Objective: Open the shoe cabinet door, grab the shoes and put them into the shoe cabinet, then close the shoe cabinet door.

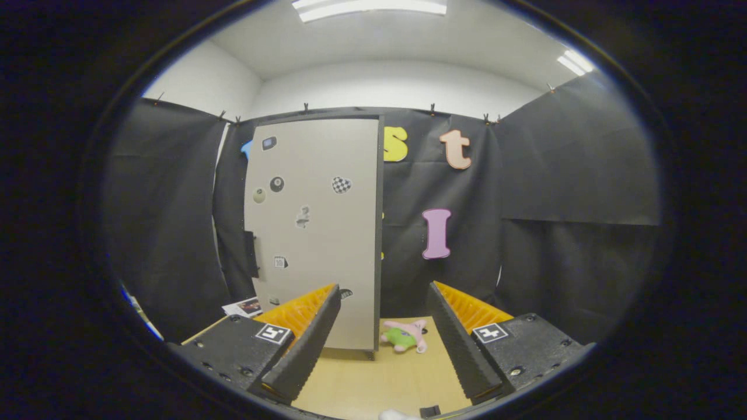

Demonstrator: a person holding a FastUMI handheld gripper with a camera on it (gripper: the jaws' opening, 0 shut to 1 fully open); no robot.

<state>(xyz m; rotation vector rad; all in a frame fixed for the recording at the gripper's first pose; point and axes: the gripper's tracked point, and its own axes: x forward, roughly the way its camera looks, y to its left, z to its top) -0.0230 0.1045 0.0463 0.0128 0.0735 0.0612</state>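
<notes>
I am looking across the booth at the shoe cabinet (315, 233), the biggest thing ahead of me: a tall pale box standing upright on the wooden table (373, 379), sitting at about eleven o'clock from my gripper (382, 315) and well beyond its fingertips. Its door (318, 192) is facing me and lying flush with the dark side edge, so it is reading as closed, and it is carrying a scatter of small stickers (341, 185). A dark handle (251, 254) is sticking out at the cabinet's nine o'clock edge, about halfway up. Black cloth (554, 204) is hanging behind and around the cabinet as the booth wall, with white ceiling lights (367, 7) glowing overhead at twelve o'clock. My gripper is sitting wide open, its two fingers spread far apart and gripping nothing, only bare tabletop showing between them. Just past the fingertips, between them and slightly toward one o'clock, a small pink and green soft toy (405, 337) is lying on the table beside the cabinet's foot. At ten o'clock, by the left finger, some printed paper (245, 306) is lying flat.
</notes>
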